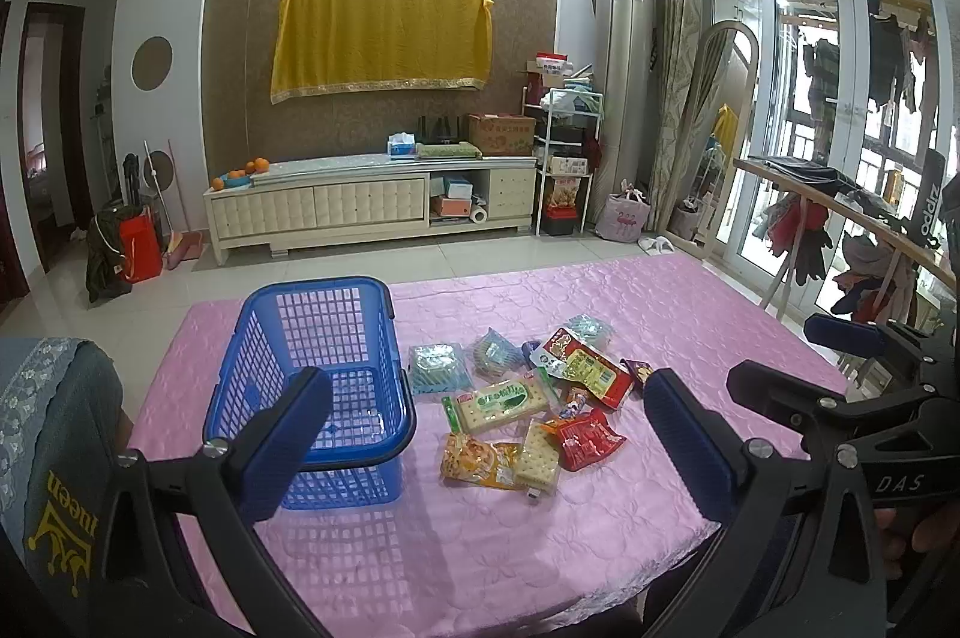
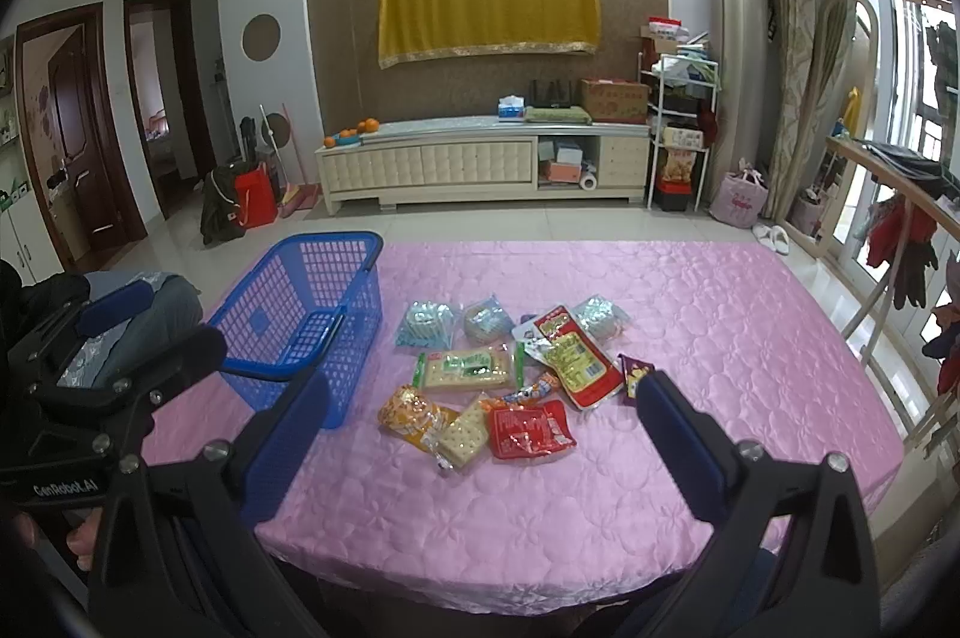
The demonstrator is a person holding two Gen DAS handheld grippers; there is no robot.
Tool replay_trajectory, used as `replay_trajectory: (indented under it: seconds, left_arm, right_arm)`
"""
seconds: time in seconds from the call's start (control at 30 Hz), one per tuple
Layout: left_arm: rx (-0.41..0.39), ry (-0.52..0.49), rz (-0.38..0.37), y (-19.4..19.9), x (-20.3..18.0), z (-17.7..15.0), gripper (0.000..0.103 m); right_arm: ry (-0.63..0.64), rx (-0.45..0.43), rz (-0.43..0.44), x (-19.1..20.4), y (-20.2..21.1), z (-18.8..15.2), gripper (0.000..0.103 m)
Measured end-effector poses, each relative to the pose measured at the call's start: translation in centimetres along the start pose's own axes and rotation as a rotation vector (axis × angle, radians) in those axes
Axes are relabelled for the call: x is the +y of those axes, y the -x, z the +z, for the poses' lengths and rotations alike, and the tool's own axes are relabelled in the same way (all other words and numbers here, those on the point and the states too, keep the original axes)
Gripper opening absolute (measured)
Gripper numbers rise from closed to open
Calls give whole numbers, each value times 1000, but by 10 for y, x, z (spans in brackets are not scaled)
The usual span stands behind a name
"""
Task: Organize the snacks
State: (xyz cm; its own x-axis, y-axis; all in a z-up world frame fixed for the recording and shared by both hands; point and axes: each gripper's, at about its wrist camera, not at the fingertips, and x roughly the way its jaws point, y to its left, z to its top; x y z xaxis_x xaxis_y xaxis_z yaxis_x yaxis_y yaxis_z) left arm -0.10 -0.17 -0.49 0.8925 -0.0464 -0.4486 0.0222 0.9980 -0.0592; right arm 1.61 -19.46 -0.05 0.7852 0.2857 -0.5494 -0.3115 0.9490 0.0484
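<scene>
Readable lettering on gear and clothing

"DAS" marks the right tongs; "CenRobot.AI" the left tongs; "ZIPPO" a black hanging item; "ueen" a grey sleeve.

Bare pink tablecloth right of snack pile; basket left.

Empty blue basket left of snack packets.
</scene>
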Motion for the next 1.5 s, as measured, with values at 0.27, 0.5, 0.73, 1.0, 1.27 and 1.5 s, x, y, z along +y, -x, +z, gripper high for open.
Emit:
replay_trajectory:
  seconds: [0.27, 0.5, 0.73, 1.0, 1.27, 1.5]
  left_arm:
    - [0, 0, 0, 0, 0, -1, 103]
    - [-2, -1, -3, 0, -1, -3, 103]
    - [-4, -18, -2, 0, -6, 2, 103]
    - [41, -47, -18, -19, -16, 20, 103]
    - [99, -78, -27, -50, -31, 40, 103]
    - [210, -59, -62, -94, -42, 62, 103]
  right_arm:
    - [-2, 6, 5, 2, 0, -2, 103]
    - [-1, 5, 6, 2, 0, -2, 103]
    - [17, -6, 8, 1, 0, 0, 103]
    - [44, -21, 7, -15, -7, 15, 103]
    - [50, 24, 35, -43, -33, 39, 103]
    - [28, 109, 70, -72, -69, 60, 103]
